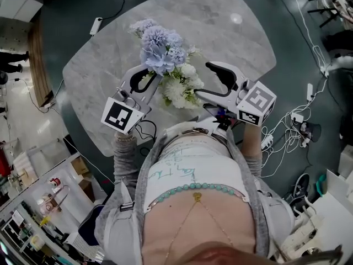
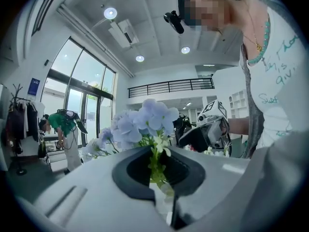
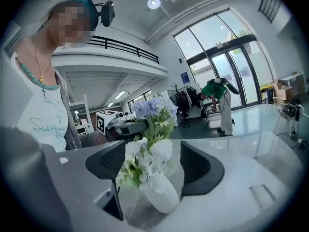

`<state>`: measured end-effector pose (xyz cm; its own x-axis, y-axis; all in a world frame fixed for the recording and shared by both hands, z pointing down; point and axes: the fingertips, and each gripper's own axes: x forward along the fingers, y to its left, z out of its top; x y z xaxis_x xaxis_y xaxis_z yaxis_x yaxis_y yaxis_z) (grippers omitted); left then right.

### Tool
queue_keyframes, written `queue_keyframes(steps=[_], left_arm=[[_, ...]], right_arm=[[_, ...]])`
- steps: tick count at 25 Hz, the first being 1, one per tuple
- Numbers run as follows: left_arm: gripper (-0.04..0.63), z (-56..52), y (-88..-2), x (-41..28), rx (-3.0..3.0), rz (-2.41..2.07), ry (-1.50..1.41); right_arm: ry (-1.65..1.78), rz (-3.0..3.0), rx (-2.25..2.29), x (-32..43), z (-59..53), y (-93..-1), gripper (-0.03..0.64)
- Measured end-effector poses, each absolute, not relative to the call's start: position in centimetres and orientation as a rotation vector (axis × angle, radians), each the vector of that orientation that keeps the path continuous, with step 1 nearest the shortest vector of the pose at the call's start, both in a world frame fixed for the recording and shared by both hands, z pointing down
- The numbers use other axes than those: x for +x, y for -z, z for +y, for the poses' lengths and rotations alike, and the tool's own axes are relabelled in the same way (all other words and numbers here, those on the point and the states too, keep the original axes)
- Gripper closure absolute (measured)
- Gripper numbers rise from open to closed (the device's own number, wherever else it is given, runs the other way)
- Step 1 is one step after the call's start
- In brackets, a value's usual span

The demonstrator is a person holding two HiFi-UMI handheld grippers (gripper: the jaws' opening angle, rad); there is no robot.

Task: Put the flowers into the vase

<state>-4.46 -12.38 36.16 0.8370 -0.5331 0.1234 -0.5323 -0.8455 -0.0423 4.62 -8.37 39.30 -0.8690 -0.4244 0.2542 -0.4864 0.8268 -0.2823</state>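
Left gripper [image 1: 151,80] clamps blue flowers [image 1: 160,51]; right gripper [image 1: 203,80] gapes facing vase [image 3: 161,199], mid table [image 1: 231,43].

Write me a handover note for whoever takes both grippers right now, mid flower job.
Left gripper: shut on the blue flowers, holding them by the stem above the vase.
Right gripper: open, with a jaw on either side of the vase, not pressing.
Done: white flowers sit in the vase on the table, and the blue stem runs down among them.
To do: confirm the blue stem is seated, release it, and withdraw both grippers.
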Motion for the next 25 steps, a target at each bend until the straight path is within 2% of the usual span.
queue_keyframes(steps=[6, 12, 25], left_arm=[[0.571, -11.8, -36.8, -4.0, -3.013, 0.818, 0.197], [0.581, -11.5, -37.5, -3.3, -2.985, 0.737, 0.275], [0.587, -10.3, -39.9, -2.4, -3.06, 0.654, 0.372]], right_arm=[[-0.672, -2.766, 0.678, 4.7, -7.2, -42.7, 0.222], [-0.694, -2.82, 0.659, 3.4, -7.2, -42.0, 0.259], [-0.659, -2.818, 0.679, 3.8, -7.2, -41.7, 0.28]])
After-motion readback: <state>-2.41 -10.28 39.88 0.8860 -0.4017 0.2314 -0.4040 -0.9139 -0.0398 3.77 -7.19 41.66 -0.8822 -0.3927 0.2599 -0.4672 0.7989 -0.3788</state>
